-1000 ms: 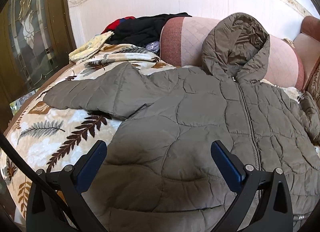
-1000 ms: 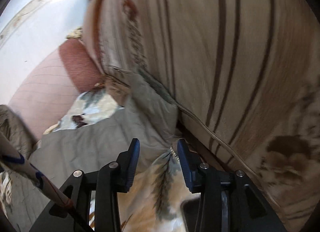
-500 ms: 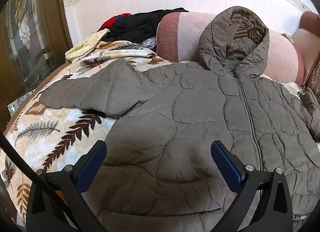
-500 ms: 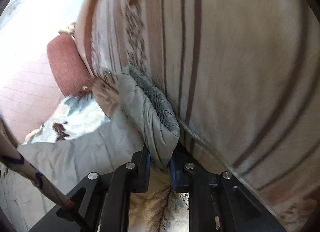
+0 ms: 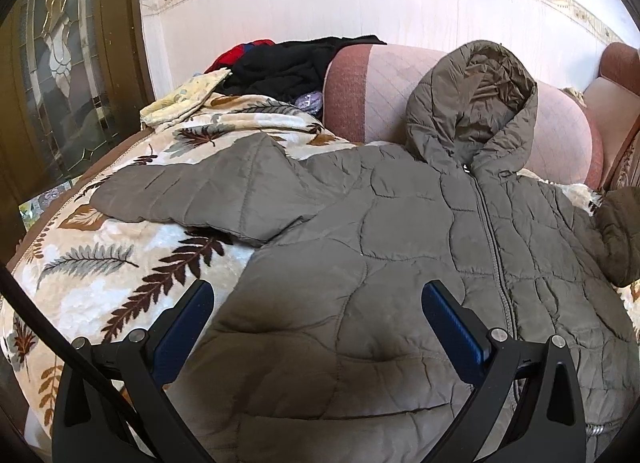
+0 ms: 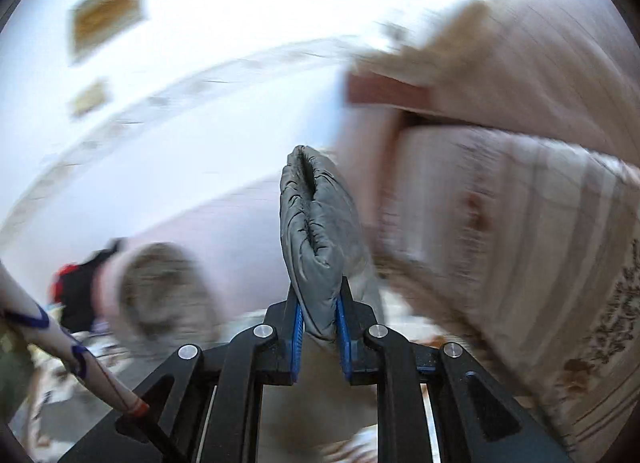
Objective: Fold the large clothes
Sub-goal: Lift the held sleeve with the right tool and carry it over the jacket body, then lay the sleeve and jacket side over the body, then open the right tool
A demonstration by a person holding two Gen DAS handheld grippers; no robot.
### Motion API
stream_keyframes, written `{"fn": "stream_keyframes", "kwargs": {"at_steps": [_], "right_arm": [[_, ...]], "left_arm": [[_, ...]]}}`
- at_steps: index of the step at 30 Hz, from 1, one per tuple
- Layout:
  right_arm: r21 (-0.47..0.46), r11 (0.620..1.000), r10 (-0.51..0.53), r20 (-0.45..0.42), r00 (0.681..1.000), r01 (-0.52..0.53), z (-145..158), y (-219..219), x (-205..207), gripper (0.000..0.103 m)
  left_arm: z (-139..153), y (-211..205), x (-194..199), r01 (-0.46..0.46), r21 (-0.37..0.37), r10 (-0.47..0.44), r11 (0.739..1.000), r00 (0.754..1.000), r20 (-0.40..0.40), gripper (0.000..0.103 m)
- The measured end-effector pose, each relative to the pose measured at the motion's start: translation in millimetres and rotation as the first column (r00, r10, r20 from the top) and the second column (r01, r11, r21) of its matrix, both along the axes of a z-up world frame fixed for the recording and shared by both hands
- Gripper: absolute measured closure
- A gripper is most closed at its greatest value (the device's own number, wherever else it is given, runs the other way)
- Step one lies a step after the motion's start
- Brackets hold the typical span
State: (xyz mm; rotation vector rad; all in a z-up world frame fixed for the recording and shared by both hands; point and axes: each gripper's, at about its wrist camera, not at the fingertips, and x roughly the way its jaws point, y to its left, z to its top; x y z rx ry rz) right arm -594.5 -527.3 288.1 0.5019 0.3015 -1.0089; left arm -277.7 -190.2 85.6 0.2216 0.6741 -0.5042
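Observation:
A grey-brown quilted hooded jacket (image 5: 400, 247) lies face up on a leaf-print blanket (image 5: 104, 263), zipped, its hood (image 5: 476, 103) resting against the sofa back. One sleeve (image 5: 192, 191) stretches out to the left. My left gripper (image 5: 318, 303) is open and hovers above the jacket's lower front, touching nothing. My right gripper (image 6: 319, 303) is shut on the cuff of the other sleeve (image 6: 316, 219) and holds it raised; that view is motion-blurred. The lifted sleeve shows at the right edge of the left wrist view (image 5: 620, 235).
A pink sofa back (image 5: 376, 87) runs behind the jacket. Black and red clothes (image 5: 288, 63) and a yellow cloth (image 5: 184, 99) are piled at the back left. A striped cushion (image 6: 520, 223) stands right of the raised sleeve. A glazed wooden door (image 5: 60, 63) is at the far left.
My right gripper closed on the sleeve cuff beside the striped cushion and has lifted it up, swinging left. My left gripper drew back slightly and stays open.

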Motion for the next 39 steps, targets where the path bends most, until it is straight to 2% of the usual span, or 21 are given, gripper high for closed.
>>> {"fn": "stream_keyframes", "kwargs": {"at_steps": [4,8,13,20,23,26,28,30,31,35,39], "right_arm": [[-0.025,0.985,0.169,0.019,0.986,-0.168,19.8,52.4,55.8,0.087],[0.005,0.951,0.308,0.003,0.951,-0.308,7.4,97.4,110.1,0.087],[0.101,0.899,0.431,-0.023,0.902,-0.426,-48.7,131.7,170.7,0.087],[0.259,0.835,0.515,-0.055,0.856,-0.486,-147.6,157.4,228.7,0.087],[0.312,0.811,0.537,-0.065,0.841,-0.494,-179.0,161.2,241.2,0.087],[0.329,0.794,0.558,-0.061,0.828,-0.511,-195.4,166.3,248.2,0.086],[0.340,0.785,0.569,-0.063,0.820,-0.518,-201.3,168.8,252.0,0.078],[0.372,0.760,0.592,-0.056,0.804,-0.533,-209.2,169.8,255.0,0.049],[0.388,0.738,0.613,-0.046,0.789,-0.552,-211.0,170.3,254.6,0.045],[0.362,0.693,0.677,-0.029,0.736,-0.623,-198.5,174.3,236.4,0.045],[0.297,0.731,0.637,0.026,0.770,-0.614,-179.5,151.4,194.9,0.045]], "left_arm": [[5.4,11.6,3.3,-0.012,-0.018,0.012,1.000,1.000,0.003,0.000],[6.9,25.2,10.8,-0.036,-0.034,0.036,0.999,0.999,-0.011,0.000],[6.8,37.5,18.8,-0.066,-0.041,0.066,0.997,0.998,-0.017,0.000],[4.8,42.2,26.0,-0.089,-0.051,0.087,0.995,0.995,-0.040,0.000],[5.3,40.7,26.0,-0.087,-0.051,0.085,0.995,0.996,-0.036,0.000],[4.5,39.3,26.8,-0.089,-0.050,0.087,0.995,0.995,-0.041,0.000],[3.5,37.3,27.6,-0.090,-0.047,0.088,0.995,0.995,-0.046,0.000],[3.7,35.5,27.8,-0.089,-0.045,0.087,0.995,0.995,-0.046,0.000],[3.7,35.4,28.2,-0.090,-0.047,0.087,0.995,0.995,-0.045,0.000],[5.0,34.0,30.6,-0.103,-0.065,0.100,0.993,0.994,-0.045,0.000],[1.0,24.5,33.2,-0.094,-0.067,0.090,0.993,0.994,-0.059,0.000]]}}
